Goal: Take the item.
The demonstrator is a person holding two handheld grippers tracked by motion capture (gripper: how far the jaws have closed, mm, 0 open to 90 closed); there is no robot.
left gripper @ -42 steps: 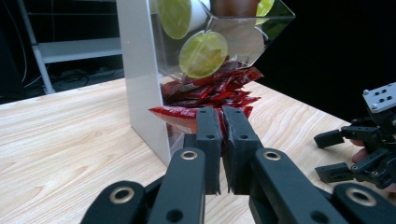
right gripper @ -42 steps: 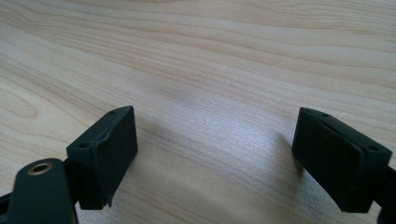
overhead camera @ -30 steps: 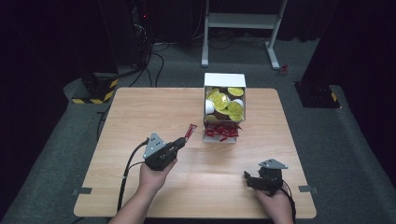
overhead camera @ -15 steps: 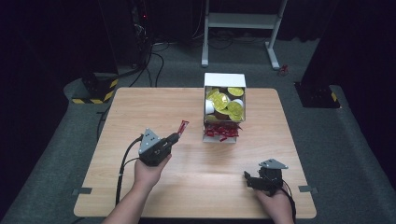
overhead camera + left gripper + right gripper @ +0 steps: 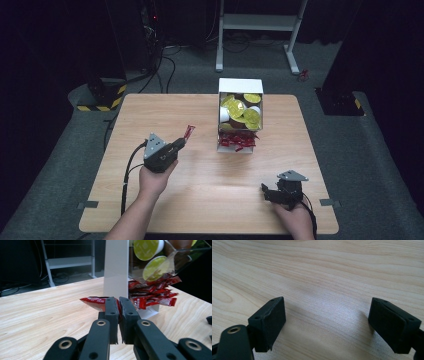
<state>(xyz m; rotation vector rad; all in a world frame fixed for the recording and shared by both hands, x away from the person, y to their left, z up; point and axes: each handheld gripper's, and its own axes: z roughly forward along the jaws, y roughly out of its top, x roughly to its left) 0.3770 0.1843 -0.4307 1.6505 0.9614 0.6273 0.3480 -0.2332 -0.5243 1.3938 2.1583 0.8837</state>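
Drawing back from the box [image 5: 240,120], the left gripper [image 5: 186,136] is now sitting farther toward the table's [image 5: 150,110] left side than a second ago, and the red packet [image 5: 189,131] it is carrying has come away from the box with it. Its jaws are pressing together on that packet [image 5: 96,301], pinching one end, while the rest is sticking out past the tips, clear of the tabletop. In the left gripper view the box [image 5: 116,270] is standing just beyond the jaws, with more red packets [image 5: 155,296] lying in its lower front and green-lidded pods [image 5: 146,248] piling above them behind a clear panel.

The left hand [image 5: 154,177] is wrapping the gripper body from below, forearm reaching in from the near edge, and the gripper is pointing up and toward the box, to the box's left and a little nearer the person.

The right gripper [image 5: 267,192] is resting where it was, near the table's near edge, nearer the person than the box and slightly to its right, with the right hand [image 5: 295,220] behind it. Its jaws are spreading wide, holding nothing, with bare wood [image 5: 324,290] showing between them; the right gripper view is looking down on the tabletop close below
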